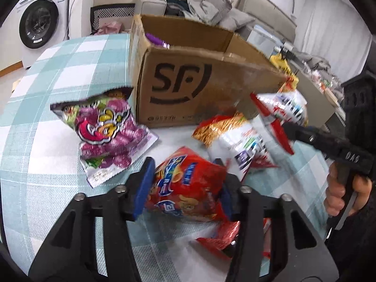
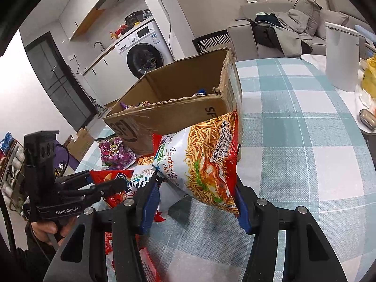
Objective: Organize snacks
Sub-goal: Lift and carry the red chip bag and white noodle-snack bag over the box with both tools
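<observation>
My left gripper is shut on a red snack bag, held a little above the checked tablecloth, in front of the open SF cardboard box. My right gripper is shut on a white and red noodle snack bag, lifted near the box's front corner; that bag also shows in the left wrist view. A purple candy bag lies left of the box. Another noodle bag lies on the table. Purple packets lie inside the box.
More red bags lie under my left gripper. A white appliance and yellow items stand at the table's far right. A washing machine and a sofa with clothes are behind the table.
</observation>
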`<action>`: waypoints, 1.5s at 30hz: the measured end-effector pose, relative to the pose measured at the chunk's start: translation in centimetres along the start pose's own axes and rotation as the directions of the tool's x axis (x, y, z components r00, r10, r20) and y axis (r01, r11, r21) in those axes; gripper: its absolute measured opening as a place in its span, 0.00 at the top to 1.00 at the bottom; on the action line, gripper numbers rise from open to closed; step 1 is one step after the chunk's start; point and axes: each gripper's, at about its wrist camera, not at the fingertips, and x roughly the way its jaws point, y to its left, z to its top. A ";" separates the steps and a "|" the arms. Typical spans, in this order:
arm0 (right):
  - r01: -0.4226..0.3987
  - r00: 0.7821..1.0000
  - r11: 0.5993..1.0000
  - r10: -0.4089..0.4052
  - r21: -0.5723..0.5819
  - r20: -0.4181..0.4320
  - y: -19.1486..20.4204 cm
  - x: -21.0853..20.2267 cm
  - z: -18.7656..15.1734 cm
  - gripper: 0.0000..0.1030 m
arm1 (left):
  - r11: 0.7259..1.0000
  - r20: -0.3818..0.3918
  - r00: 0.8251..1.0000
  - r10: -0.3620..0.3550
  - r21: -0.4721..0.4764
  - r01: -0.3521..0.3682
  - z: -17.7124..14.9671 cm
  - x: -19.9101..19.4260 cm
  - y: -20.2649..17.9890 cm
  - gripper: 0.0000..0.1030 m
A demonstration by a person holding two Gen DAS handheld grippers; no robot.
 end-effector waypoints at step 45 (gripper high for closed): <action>-0.024 0.996 0.999 0.027 -0.041 0.087 2.5 -3.0 1.1 0.45 | 0.994 0.240 0.971 0.007 0.105 -0.033 3.8 -9.1 -5.2 0.56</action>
